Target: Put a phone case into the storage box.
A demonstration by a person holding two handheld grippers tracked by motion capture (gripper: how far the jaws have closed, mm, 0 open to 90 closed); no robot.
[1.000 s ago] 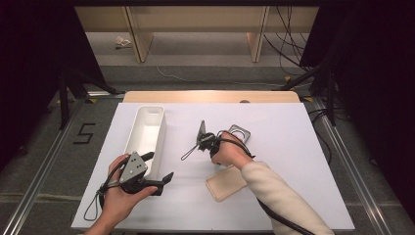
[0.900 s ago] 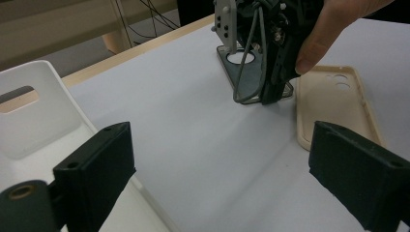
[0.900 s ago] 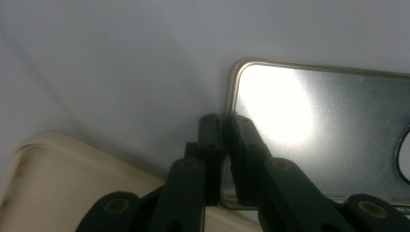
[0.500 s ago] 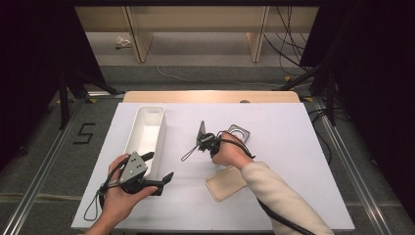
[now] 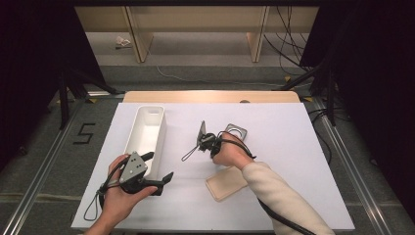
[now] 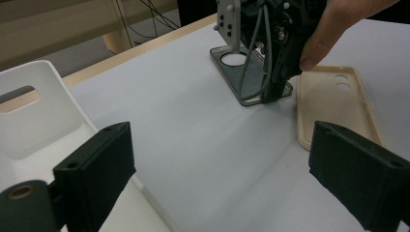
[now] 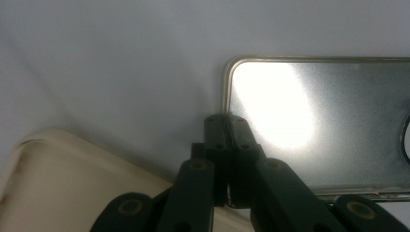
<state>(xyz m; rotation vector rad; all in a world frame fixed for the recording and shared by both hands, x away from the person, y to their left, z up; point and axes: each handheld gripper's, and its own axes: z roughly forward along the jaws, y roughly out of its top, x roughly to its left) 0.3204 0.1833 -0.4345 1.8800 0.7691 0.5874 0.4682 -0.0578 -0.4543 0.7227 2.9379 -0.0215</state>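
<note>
A grey phone case [image 5: 236, 131] with a round camera hole lies flat near the table's middle. My right gripper [image 5: 218, 144] points down at its near edge. In the right gripper view its jaws [image 7: 226, 125] are pressed together, with the grey case's [image 7: 314, 121] rim running in between them. A beige phone case [image 5: 226, 183] lies open side up just in front of that hand. At the front left, my left gripper [image 5: 159, 166] stands open beside the white bin [image 5: 147, 132]. Nothing sits between its wide jaws [image 6: 227, 179].
The long white bin [image 6: 43, 111] holds nothing and has a handle slot in its end wall. A white mat [image 5: 293, 161] covers the table, with bare room at the right. Cables trail from both grippers. The table's wooden far edge [image 5: 210, 96] meets a grey floor.
</note>
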